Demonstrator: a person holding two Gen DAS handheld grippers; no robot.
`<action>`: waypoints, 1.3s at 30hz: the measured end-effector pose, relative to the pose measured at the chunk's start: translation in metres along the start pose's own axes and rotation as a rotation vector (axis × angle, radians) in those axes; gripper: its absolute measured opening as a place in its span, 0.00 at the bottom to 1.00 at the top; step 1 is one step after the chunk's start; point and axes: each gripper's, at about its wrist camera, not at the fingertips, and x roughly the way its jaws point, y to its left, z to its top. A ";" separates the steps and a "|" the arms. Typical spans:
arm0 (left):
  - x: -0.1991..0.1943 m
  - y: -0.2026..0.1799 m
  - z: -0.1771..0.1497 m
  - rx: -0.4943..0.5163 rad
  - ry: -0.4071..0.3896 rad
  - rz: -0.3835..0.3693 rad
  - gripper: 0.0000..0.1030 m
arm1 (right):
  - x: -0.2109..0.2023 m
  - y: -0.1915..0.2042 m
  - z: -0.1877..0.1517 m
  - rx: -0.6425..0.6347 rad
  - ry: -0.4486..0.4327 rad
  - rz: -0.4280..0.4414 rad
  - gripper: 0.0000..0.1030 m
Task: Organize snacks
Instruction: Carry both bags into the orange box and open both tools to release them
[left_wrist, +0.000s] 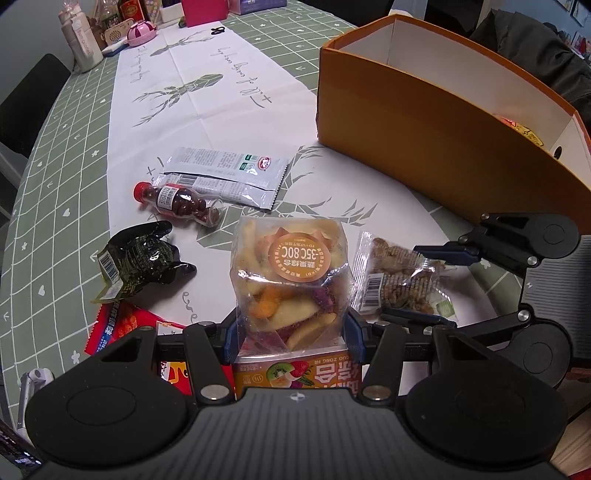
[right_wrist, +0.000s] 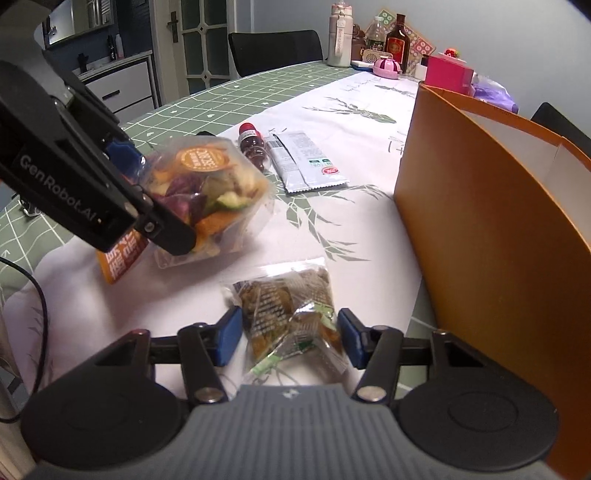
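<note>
My left gripper (left_wrist: 291, 332) is shut on a clear bag of dried fruit and vegetable chips (left_wrist: 288, 280) with a round orange label, and holds it above the table. From the right wrist view that bag (right_wrist: 210, 192) hangs tilted in the left gripper (right_wrist: 147, 192). My right gripper (right_wrist: 290, 336) has its blue pads against both sides of a small brown snack packet (right_wrist: 288, 310) lying on the white runner; in the left wrist view it (left_wrist: 413, 284) straddles the same packet (left_wrist: 399, 280). The orange box (right_wrist: 480, 229) stands just to the right.
On the runner lie a red-capped bottle of chocolate balls (left_wrist: 181, 203), a silver sachet (left_wrist: 225, 177), a dark green packet (left_wrist: 136, 266) and a red packet (left_wrist: 122, 328). One snack (left_wrist: 524, 129) lies inside the orange box (left_wrist: 424, 129). Bottles and boxes crowd the table's far end (right_wrist: 388, 48).
</note>
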 end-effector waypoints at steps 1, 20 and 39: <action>-0.002 -0.001 0.000 0.004 -0.002 0.002 0.60 | -0.001 0.001 0.000 0.003 0.001 -0.001 0.45; -0.079 -0.046 0.039 0.141 -0.150 -0.010 0.60 | -0.113 -0.012 0.036 0.004 -0.093 -0.079 0.40; -0.054 -0.144 0.151 0.350 -0.287 -0.001 0.60 | -0.123 -0.153 0.044 0.201 -0.040 -0.338 0.40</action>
